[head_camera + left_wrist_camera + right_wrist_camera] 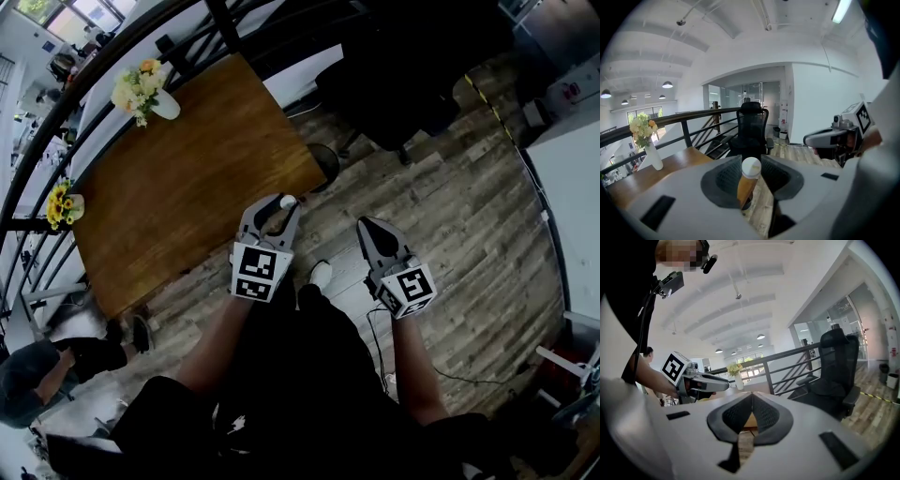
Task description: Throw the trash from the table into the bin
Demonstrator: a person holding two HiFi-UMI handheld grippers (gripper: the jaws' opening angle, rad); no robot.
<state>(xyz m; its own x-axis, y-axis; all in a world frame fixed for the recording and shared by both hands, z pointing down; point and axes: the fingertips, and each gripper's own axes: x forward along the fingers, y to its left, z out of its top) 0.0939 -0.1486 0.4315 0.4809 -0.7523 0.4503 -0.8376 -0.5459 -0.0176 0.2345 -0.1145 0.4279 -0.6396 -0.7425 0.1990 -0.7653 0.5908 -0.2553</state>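
A small amber bottle with a white cap (748,180) is clamped between the jaws of the left tool (281,206), off the brown wooden desk (187,187) and above the grey plank floor (450,216). The right tool (367,227) is clenched, its jaws together on nothing.

The step in hand is judged to be the carry to the bin. It is done well if the clamp is held firm, since the bottle leans between the pads and a slackened hold could let it pivot or slip out. The release is best withheld until the bottle is brought right over the bin's opening and low to it, as a capped round bottle is likely to bounce or roll away if dropped from high. The right tool is best kept aside from the path.

No bin is shown in any view, so its place cannot be told. The bottle's lower end is hidden behind the jaws, and its contents cannot be made out. In the head view little more than the cap is seen. On the part of the desk that is seen, only a white vase of pale flowers (150,94) and a vase of yellow flowers (62,204) are found. Whether more trash is left there cannot be settled.
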